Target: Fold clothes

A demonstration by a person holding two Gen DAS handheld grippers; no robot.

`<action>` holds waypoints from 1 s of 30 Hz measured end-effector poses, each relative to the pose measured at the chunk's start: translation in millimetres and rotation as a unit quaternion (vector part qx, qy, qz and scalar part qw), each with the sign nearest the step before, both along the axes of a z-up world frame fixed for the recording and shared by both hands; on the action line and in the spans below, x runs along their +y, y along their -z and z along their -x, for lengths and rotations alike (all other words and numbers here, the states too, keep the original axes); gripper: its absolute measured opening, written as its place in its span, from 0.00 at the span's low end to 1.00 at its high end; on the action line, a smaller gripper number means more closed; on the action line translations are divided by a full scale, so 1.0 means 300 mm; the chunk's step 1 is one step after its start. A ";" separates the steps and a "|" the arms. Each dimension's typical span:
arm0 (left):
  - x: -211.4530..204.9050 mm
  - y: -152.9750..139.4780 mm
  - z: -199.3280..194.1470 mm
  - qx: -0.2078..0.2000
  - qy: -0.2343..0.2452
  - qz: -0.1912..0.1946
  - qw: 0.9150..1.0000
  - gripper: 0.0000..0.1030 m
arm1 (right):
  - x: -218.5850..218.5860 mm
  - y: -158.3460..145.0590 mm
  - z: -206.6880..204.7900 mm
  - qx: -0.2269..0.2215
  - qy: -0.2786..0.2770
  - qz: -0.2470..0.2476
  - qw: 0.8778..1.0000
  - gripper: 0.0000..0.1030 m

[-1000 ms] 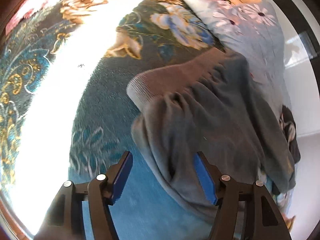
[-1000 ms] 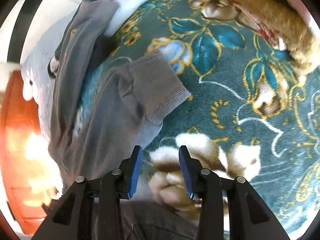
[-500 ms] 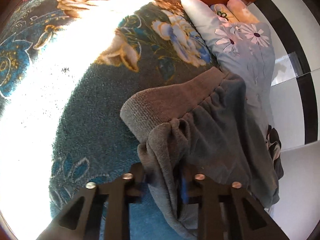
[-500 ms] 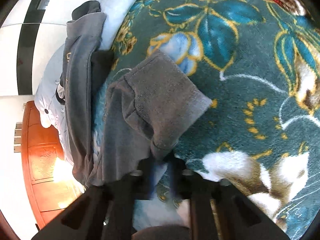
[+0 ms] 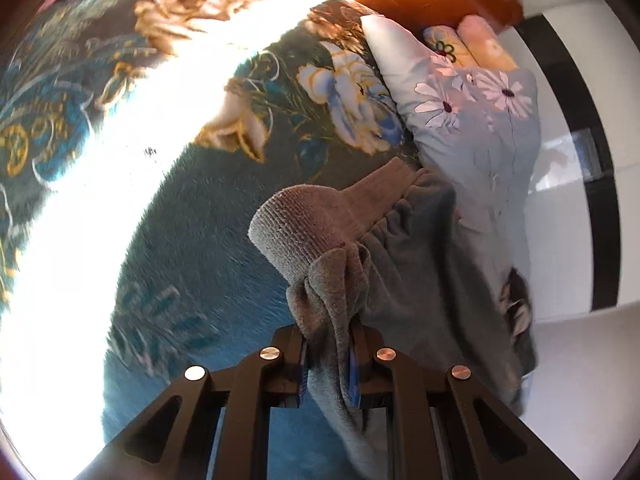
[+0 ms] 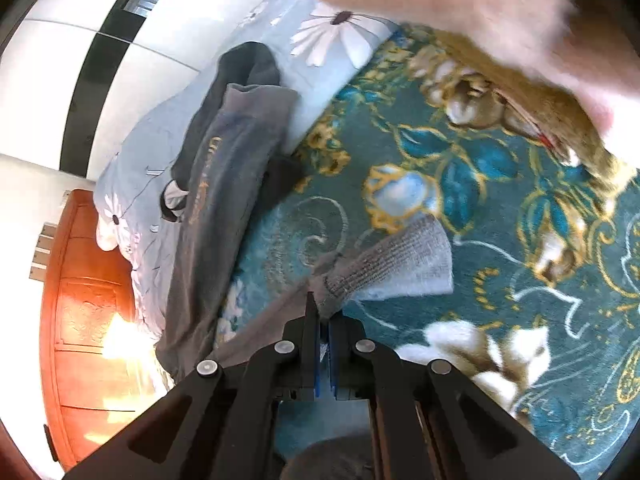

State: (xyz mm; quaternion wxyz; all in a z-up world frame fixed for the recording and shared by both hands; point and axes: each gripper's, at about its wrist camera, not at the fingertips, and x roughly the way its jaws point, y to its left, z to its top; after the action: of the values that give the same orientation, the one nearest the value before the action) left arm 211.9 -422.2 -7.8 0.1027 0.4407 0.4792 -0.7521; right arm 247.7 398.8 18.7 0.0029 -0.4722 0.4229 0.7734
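The left tool [image 5: 328, 356] is clamping a bunched fold of the grey sweatshirt [image 5: 420, 272], its jaws having just been closing on the cloth, which is now squeezed between the blue pads. The ribbed hem [image 5: 316, 224] is sitting just ahead of that grip, standing up off the teal floral blanket [image 5: 192, 248] on the bed. From there the garment is running away to the right and forward, toward the pale daisy-print quilt [image 5: 480, 128] (its far end is draping over that quilt).

The right tool [image 6: 324, 344] is pinching together on a thin edge of the same sweatshirt [image 6: 224, 184], just behind a ribbed cuff [image 6: 400, 264] that is sticking out to the right over the blanket [image 6: 480, 184]. Here the body of the garment is stretching away to the upper left, long axis lying diagonally toward the quilt [image 6: 168, 148]. Both tools are gripping the near end, so the coming move looks like carrying this end forward along that axis, onto the far part.
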 end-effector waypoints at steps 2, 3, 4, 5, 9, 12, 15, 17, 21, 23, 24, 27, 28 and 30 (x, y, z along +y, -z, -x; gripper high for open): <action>0.006 -0.045 0.023 0.009 -0.003 -0.008 1.000 0.16 | -0.007 -0.036 0.042 0.010 -0.004 -0.008 1.000 0.02; 0.010 -0.076 0.043 0.016 -0.002 -0.008 1.000 0.16 | -0.013 -0.051 0.063 0.014 -0.003 -0.011 1.000 0.02; 0.012 -0.099 0.059 0.019 -0.004 -0.008 1.000 0.16 | -0.017 -0.068 0.088 0.017 0.000 -0.014 1.000 0.02; 0.013 -0.123 0.075 0.022 -0.006 -0.008 1.000 0.16 | -0.020 -0.086 0.117 0.020 0.003 -0.016 1.000 0.02; 0.006 -0.217 0.186 0.031 -0.022 -0.018 0.999 0.16 | -0.057 -0.158 0.238 0.027 0.003 -0.039 0.999 0.02; 0.034 -0.243 0.307 0.010 -0.001 0.005 1.000 0.16 | -0.087 -0.211 0.365 0.026 -0.002 -0.065 0.998 0.02; 0.066 -0.238 0.447 -0.010 0.020 0.016 1.000 0.16 | -0.093 -0.234 0.526 0.018 -0.006 -0.090 0.996 0.02; 0.089 -0.206 0.537 -0.027 0.033 0.020 0.999 0.17 | -0.090 -0.227 0.645 0.003 -0.010 -0.107 0.994 0.02; 0.131 -0.119 0.710 -0.062 0.050 0.033 0.996 0.18 | -0.092 -0.176 0.865 -0.033 -0.016 -0.127 0.991 0.02; 0.145 -0.081 0.768 -0.072 0.053 0.043 0.995 0.19 | -0.099 -0.147 0.956 -0.047 -0.021 -0.134 0.990 0.02; 0.147 -0.058 0.795 -0.075 0.052 0.043 0.995 0.19 | -0.105 -0.131 0.994 -0.052 -0.024 -0.135 0.989 0.02; 0.139 -0.011 0.843 -0.081 0.046 0.042 0.995 0.19 | -0.118 -0.082 1.077 -0.069 -0.029 -0.140 0.987 0.03; 0.137 0.003 0.858 -0.083 0.044 0.042 0.995 0.19 | -0.121 -0.068 1.092 -0.071 -0.031 -0.140 0.987 0.03; 0.139 0.022 0.882 -0.085 0.049 0.046 0.994 0.19 | -0.128 -0.043 1.120 -0.074 -0.039 -0.141 0.986 0.03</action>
State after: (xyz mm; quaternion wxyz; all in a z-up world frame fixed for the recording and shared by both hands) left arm -52.6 -380.4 -14.3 0.1261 0.5209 0.4109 -0.7375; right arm -88.3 360.5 31.6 0.0706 -0.5396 0.2897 0.7874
